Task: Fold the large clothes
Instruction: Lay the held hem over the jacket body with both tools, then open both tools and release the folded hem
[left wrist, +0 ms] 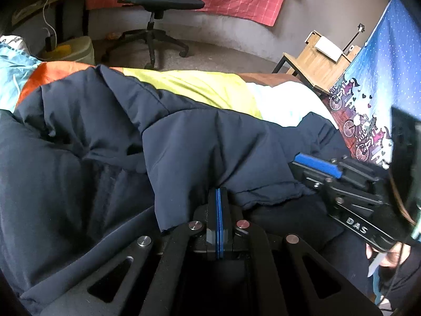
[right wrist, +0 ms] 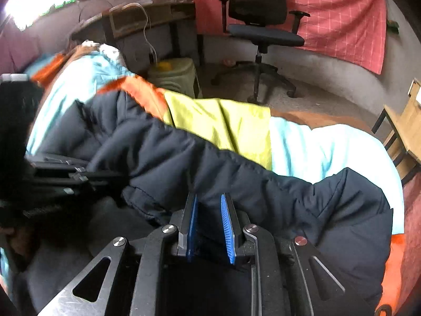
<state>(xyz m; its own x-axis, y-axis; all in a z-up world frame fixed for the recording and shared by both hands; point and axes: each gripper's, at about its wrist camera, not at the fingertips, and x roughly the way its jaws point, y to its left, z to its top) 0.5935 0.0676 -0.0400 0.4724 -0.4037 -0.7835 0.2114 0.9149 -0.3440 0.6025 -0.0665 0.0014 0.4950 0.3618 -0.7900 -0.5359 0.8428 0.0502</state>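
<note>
A large dark navy padded jacket (left wrist: 105, 144) lies spread over the bed; it also fills the right wrist view (right wrist: 263, 184). My left gripper (left wrist: 219, 193) is shut, its blue pads pressed together at the hem of a folded jacket flap; whether cloth is pinched between them I cannot tell. My right gripper (right wrist: 209, 200) has its jaws partly open around a padded sleeve or edge of the jacket, with navy cloth between the fingers. The right gripper also shows in the left wrist view (left wrist: 315, 164), at the jacket's right side. The left gripper's body shows dark at the left of the right wrist view (right wrist: 52, 173).
The bed carries a patchwork cover of yellow (left wrist: 205, 87), orange (left wrist: 39, 76) and pale blue (right wrist: 329, 152). A black office chair (right wrist: 260, 21) stands on the floor beyond. A wooden side table (left wrist: 315, 65) is at the right, a desk (right wrist: 147, 18) and a pale bin (right wrist: 176, 76) behind.
</note>
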